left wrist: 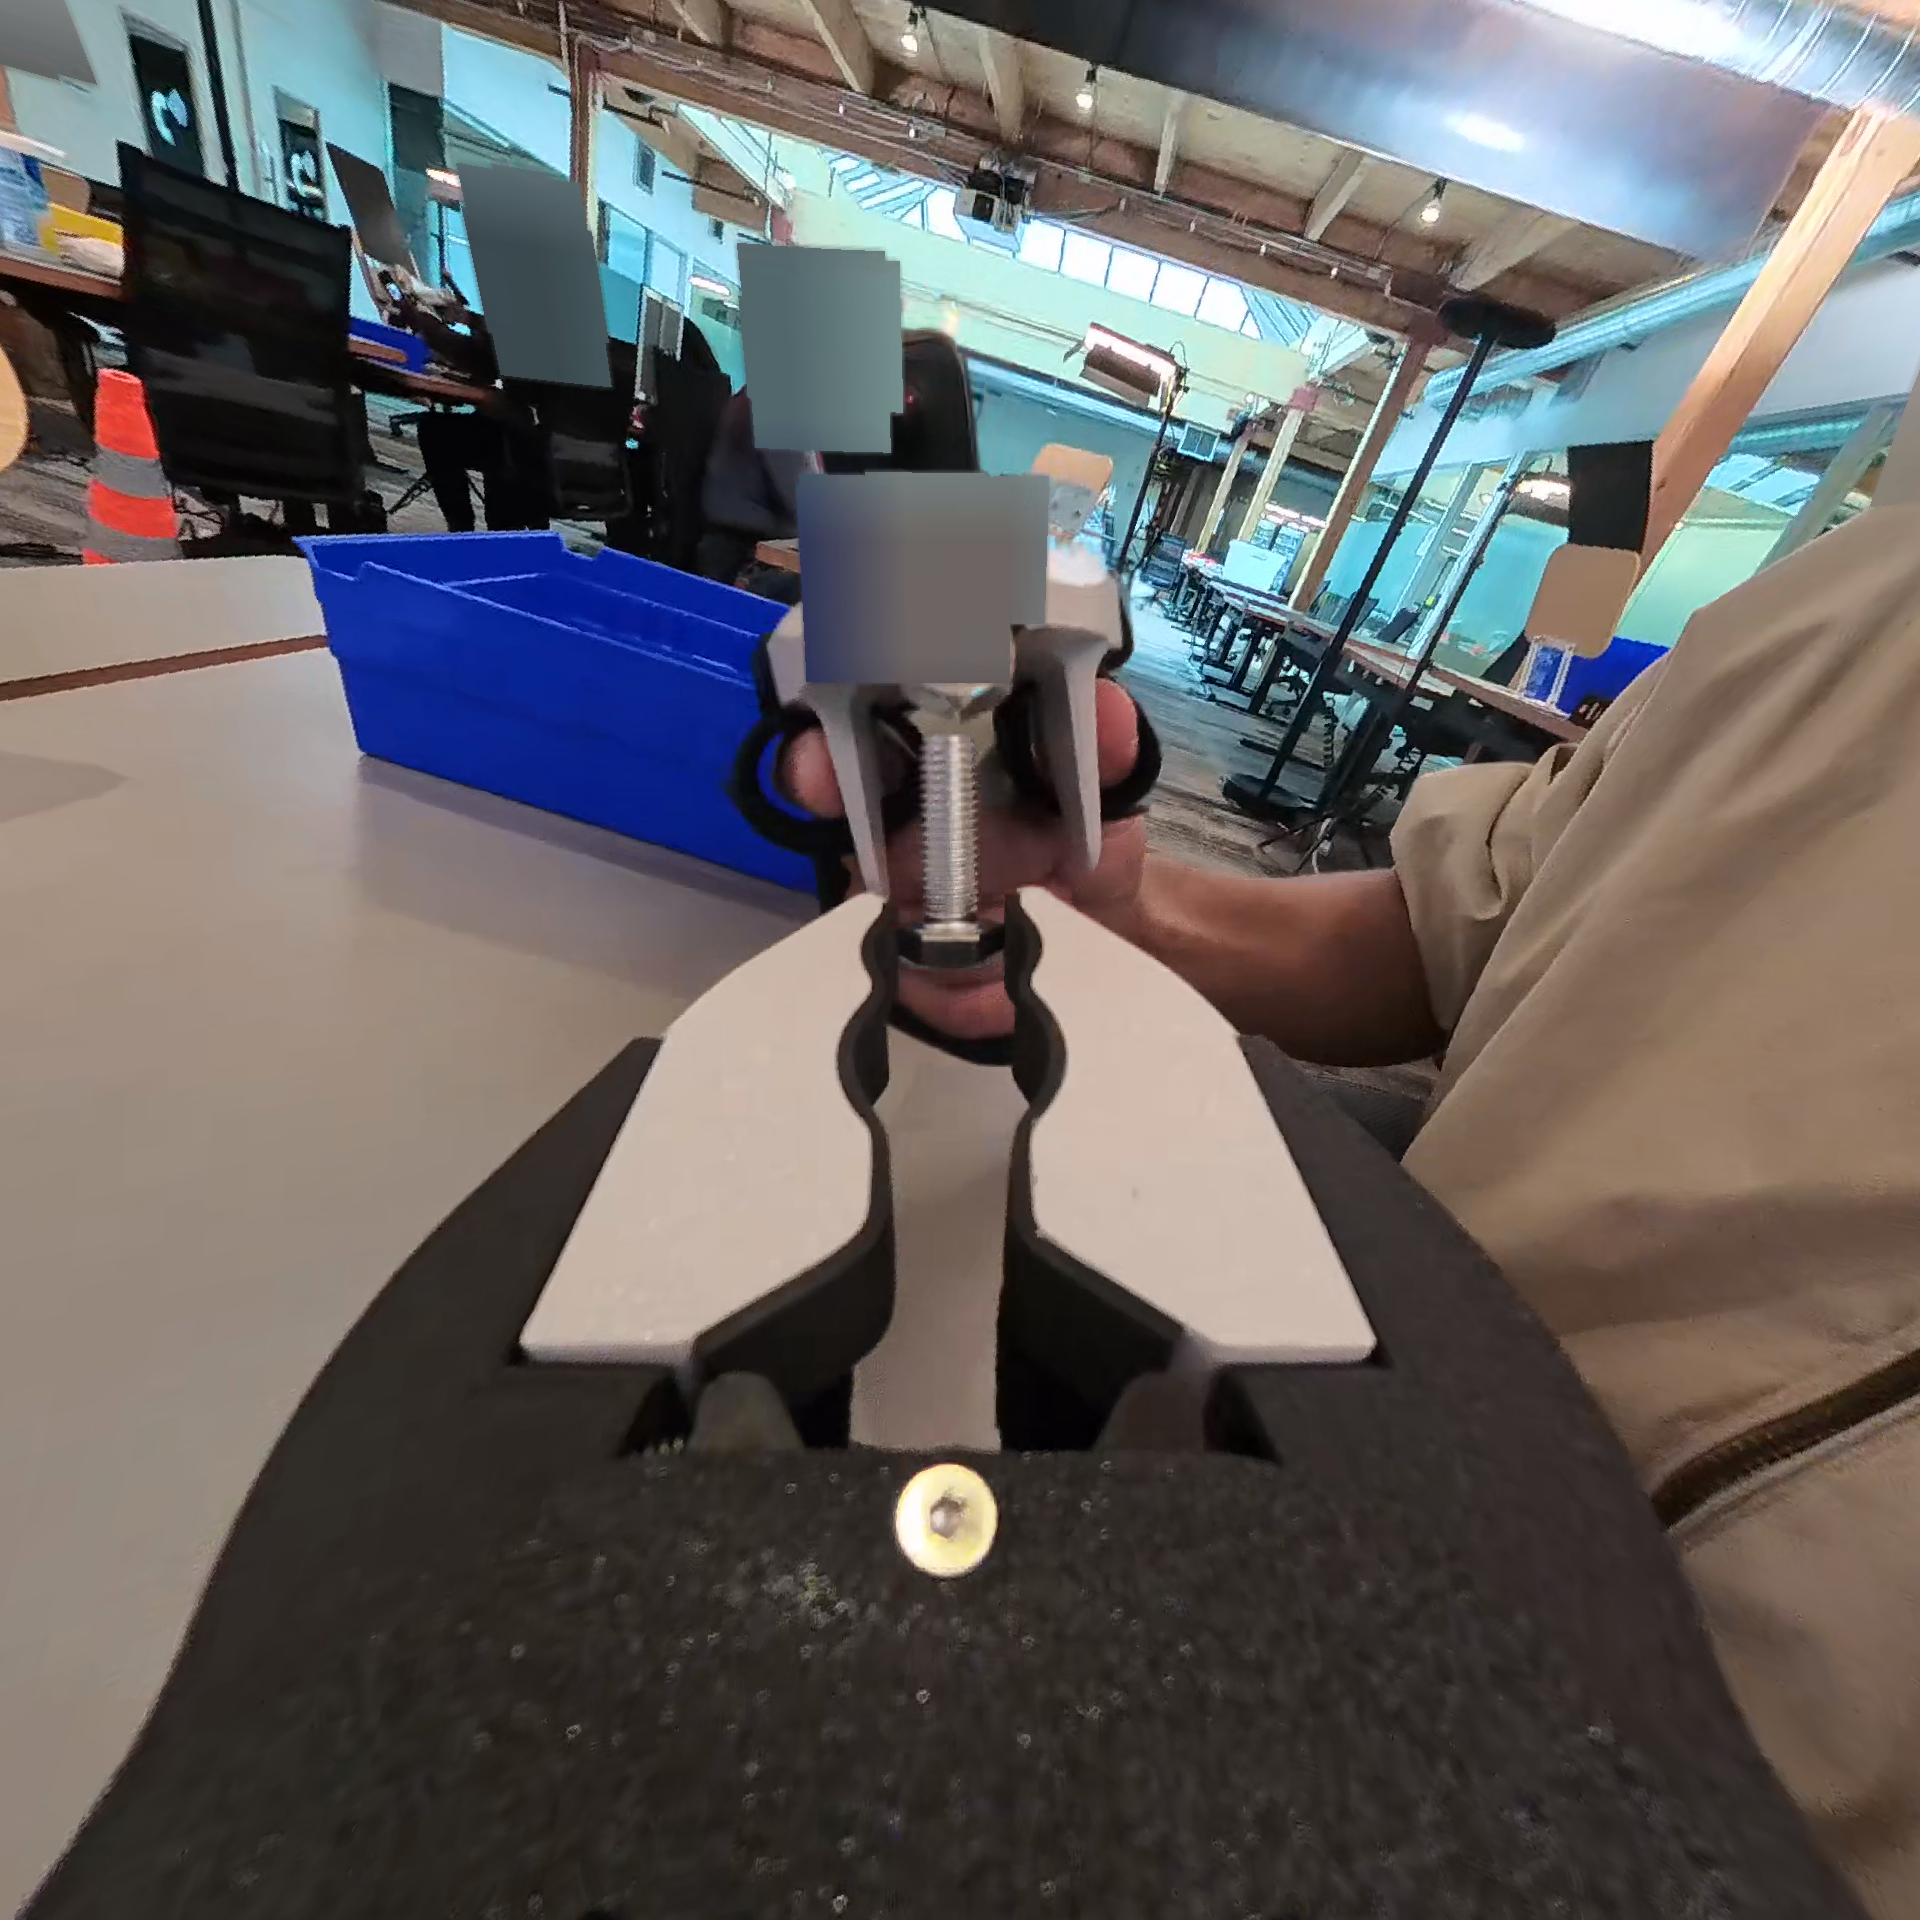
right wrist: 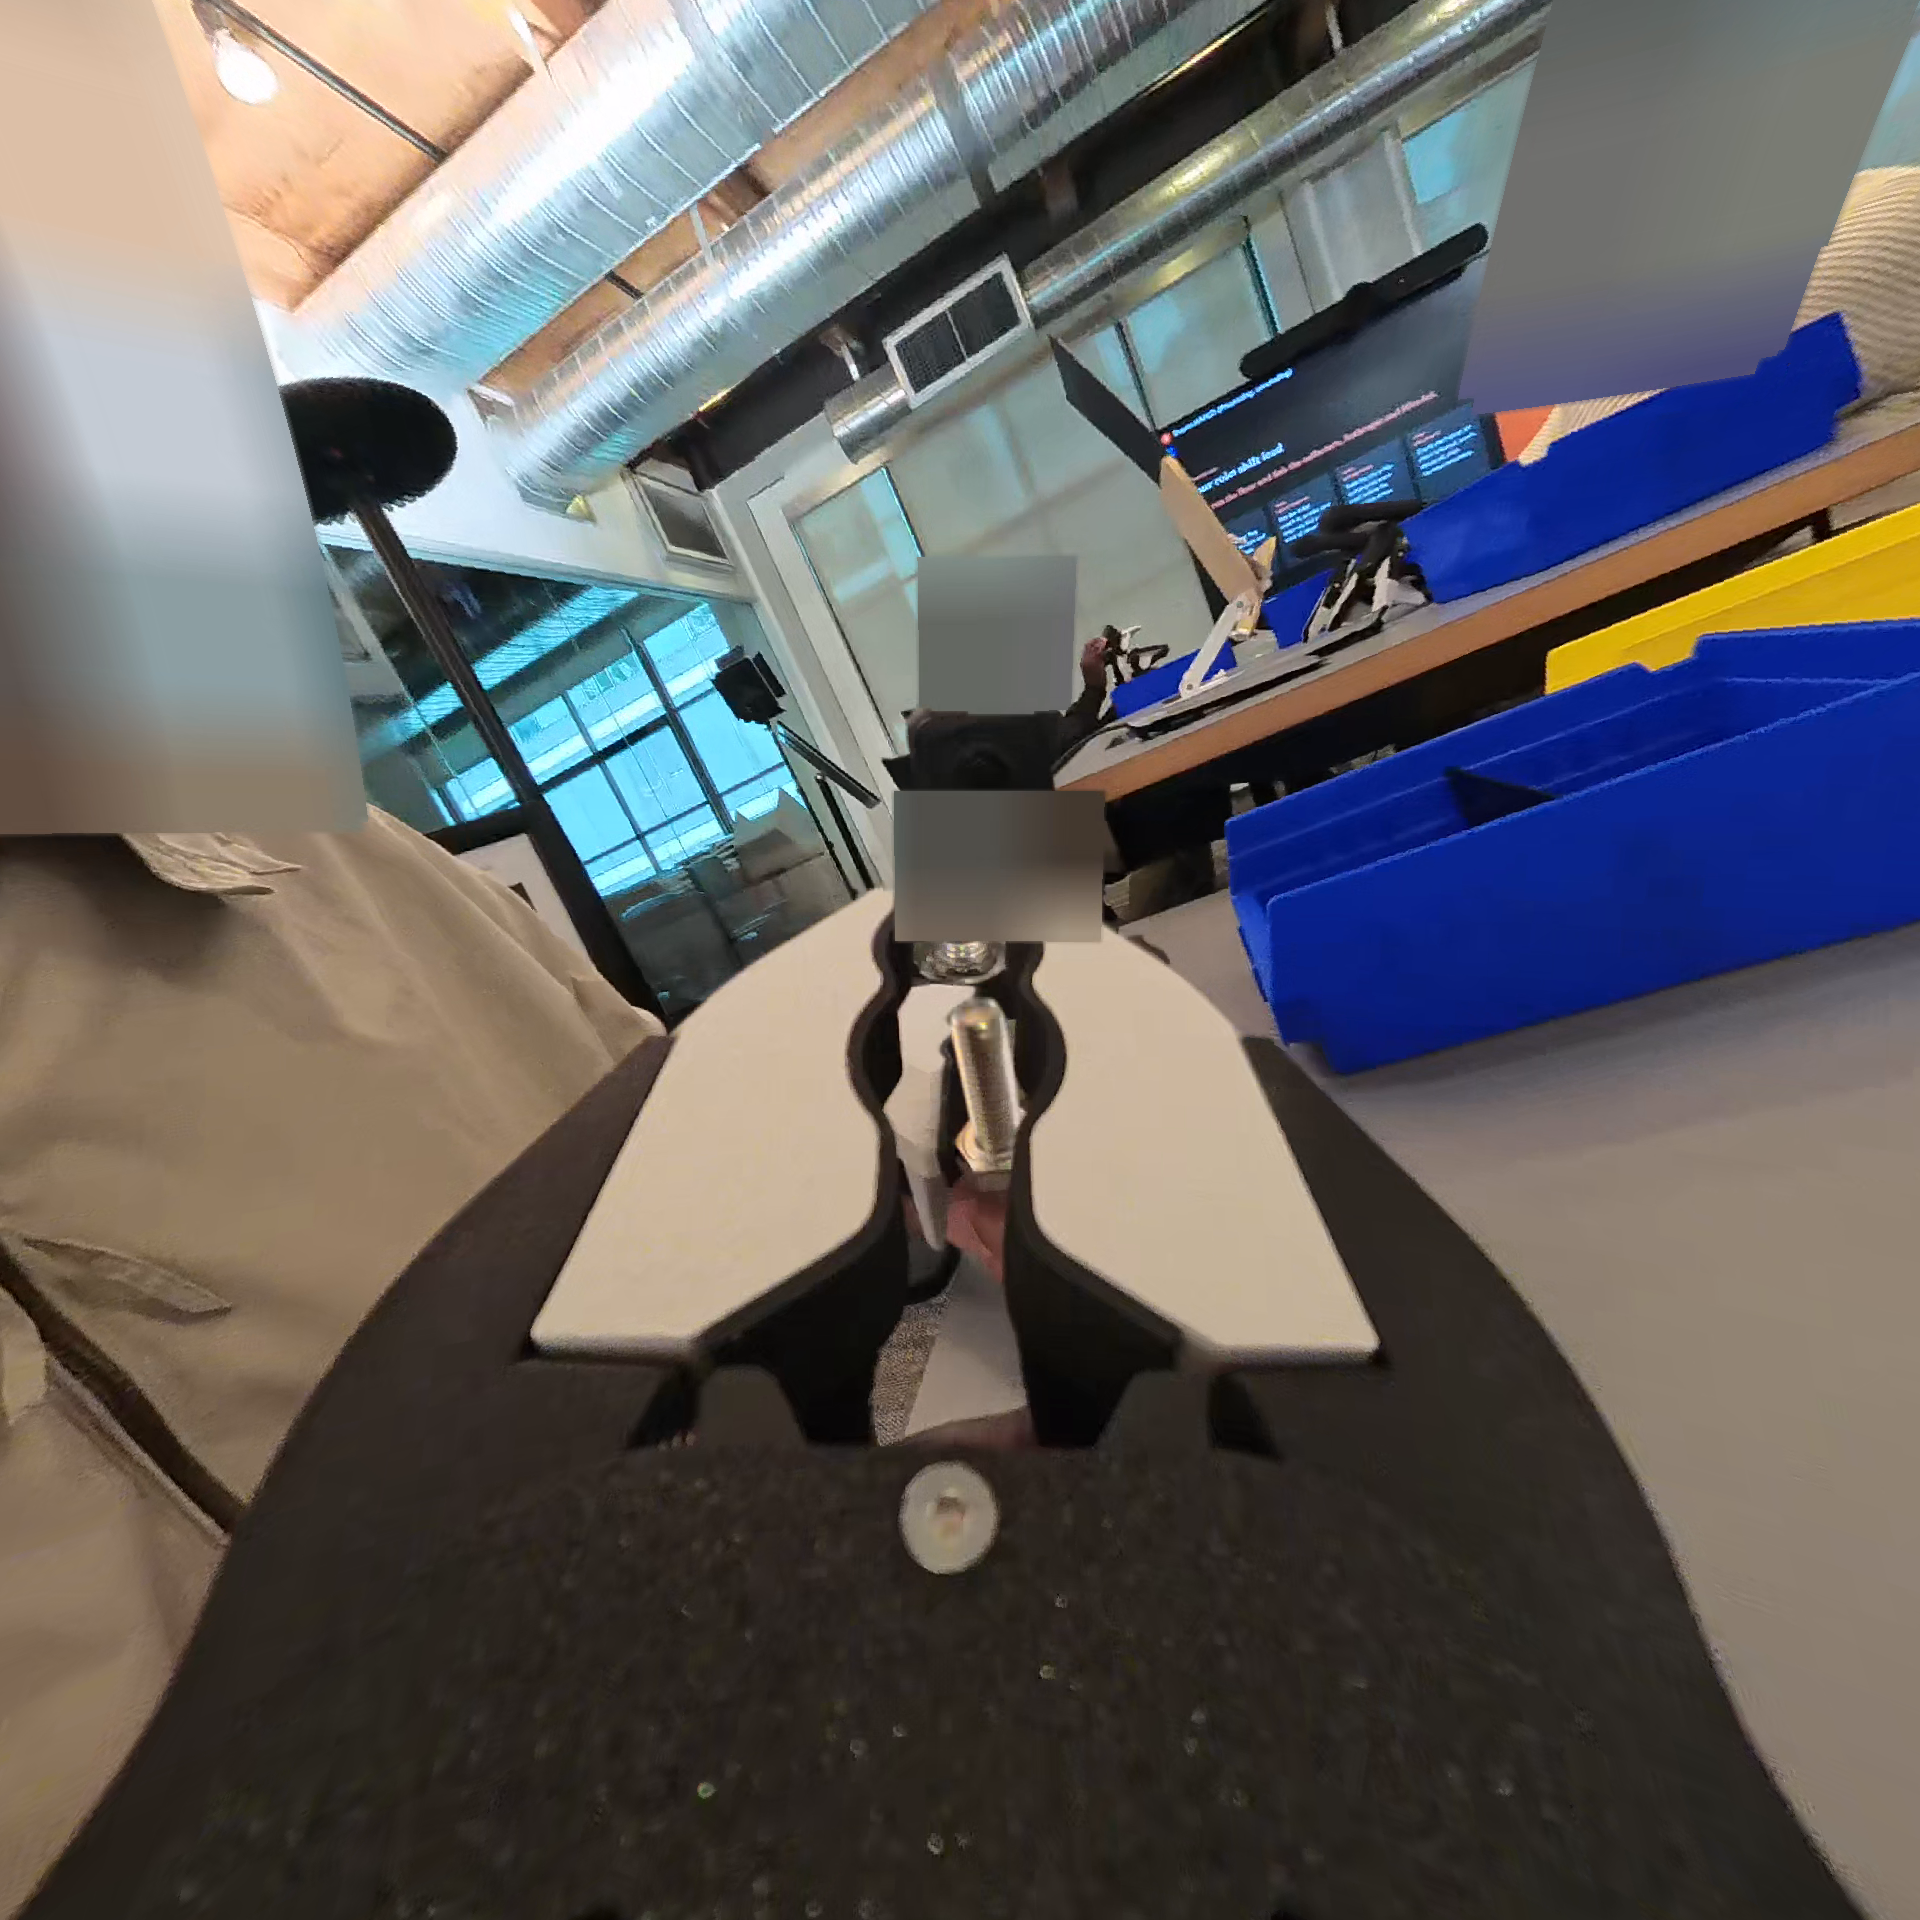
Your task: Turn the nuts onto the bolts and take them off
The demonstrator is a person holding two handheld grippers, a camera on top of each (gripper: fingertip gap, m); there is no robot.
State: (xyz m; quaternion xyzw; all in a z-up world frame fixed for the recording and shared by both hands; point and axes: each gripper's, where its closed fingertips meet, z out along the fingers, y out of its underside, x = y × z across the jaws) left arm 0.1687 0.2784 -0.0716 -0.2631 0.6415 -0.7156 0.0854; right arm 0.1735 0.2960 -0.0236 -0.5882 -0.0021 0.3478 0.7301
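A silver bolt (left wrist: 951, 821) hangs upright in the air, with its hex head (left wrist: 951, 707) at the top. My right gripper (left wrist: 951, 717) is shut on that head, and its grey fingers (left wrist: 1075, 748) stand on either side of it. My left gripper (left wrist: 951, 940) is shut on a hex nut (left wrist: 948, 948) at the very bottom end of the thread. In the right wrist view my right gripper (right wrist: 958, 958) holds the bolt head (right wrist: 956, 956). The shank (right wrist: 982, 1081) runs back under its jaws to the nut (right wrist: 982, 1148), beside a left finger (right wrist: 925, 1169).
A blue bin (left wrist: 540, 665) stands on the grey table (left wrist: 260, 987) behind the grippers, and it also shows in the right wrist view (right wrist: 1558, 894). A yellow bin (right wrist: 1766, 592) sits behind it. A person's beige shirt (left wrist: 1662, 987) fills the right side. An orange cone (left wrist: 125, 468) stands far left. Left tips to right tips: about 5 cm.
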